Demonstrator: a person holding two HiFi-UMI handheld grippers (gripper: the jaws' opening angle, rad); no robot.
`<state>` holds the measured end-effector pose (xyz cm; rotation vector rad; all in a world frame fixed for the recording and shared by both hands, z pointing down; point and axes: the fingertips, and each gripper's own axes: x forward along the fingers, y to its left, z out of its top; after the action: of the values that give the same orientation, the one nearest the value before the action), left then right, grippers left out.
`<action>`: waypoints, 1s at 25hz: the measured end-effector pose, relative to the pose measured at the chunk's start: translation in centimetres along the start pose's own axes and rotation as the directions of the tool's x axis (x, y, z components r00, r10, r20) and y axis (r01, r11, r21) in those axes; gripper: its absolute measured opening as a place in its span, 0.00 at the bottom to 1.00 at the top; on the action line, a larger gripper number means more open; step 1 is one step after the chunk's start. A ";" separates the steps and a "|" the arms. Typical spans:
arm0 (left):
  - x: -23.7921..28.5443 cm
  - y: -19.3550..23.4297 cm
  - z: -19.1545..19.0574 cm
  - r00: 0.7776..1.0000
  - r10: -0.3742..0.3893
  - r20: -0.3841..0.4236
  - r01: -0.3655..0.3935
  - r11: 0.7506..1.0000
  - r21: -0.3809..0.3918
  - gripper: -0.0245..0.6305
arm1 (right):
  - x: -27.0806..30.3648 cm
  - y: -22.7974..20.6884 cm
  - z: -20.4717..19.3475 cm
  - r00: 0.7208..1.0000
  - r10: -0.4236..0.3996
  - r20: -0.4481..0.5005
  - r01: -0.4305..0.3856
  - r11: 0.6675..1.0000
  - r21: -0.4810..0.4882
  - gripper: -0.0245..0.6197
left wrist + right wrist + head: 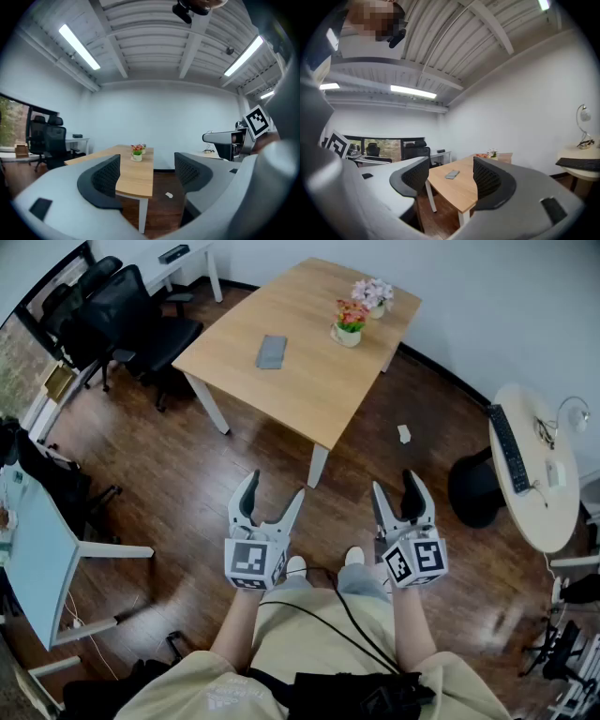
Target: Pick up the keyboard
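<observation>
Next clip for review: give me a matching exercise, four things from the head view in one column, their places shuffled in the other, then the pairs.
Things
1. long black keyboard
2. flat grey rectangular item
3. small white scrap
4. black office chair

Places
A. on the dark wooden floor
B. on the round white table
C. on the rectangular light wooden table
D. beside the white desk, top left

Pairs: 1-B, 2-C, 3-A, 4-D

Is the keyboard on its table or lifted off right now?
On it: the keyboard lies flat on the round white table; the left gripper and right gripper are held over the floor, jaws apart, empty.
</observation>
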<state>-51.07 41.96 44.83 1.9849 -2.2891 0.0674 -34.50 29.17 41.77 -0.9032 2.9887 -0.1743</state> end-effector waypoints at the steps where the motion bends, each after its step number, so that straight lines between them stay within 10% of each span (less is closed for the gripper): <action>1: 1.3 -0.9 -0.2 1.000 -0.019 0.015 0.019 1.000 0.000 0.56 | -0.7 -1.5 -0.1 1.000 -0.021 0.001 0.021 1.000 -0.002 0.50; 15: 20.2 -23.3 2.7 0.932 -0.362 -0.009 0.360 0.925 0.120 0.56 | -8.7 -25.6 0.9 0.950 -0.304 0.064 0.296 0.949 0.106 0.50; 25: 33.7 -46.7 5.4 0.817 -0.577 -0.023 0.569 0.798 0.197 0.55 | -16.8 -47.9 4.8 0.877 -0.453 0.161 0.430 0.888 0.163 0.50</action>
<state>-9.88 1.57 41.42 2.7151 -1.6415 0.2081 6.14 -1.65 41.99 -1.4809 2.5167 -0.2527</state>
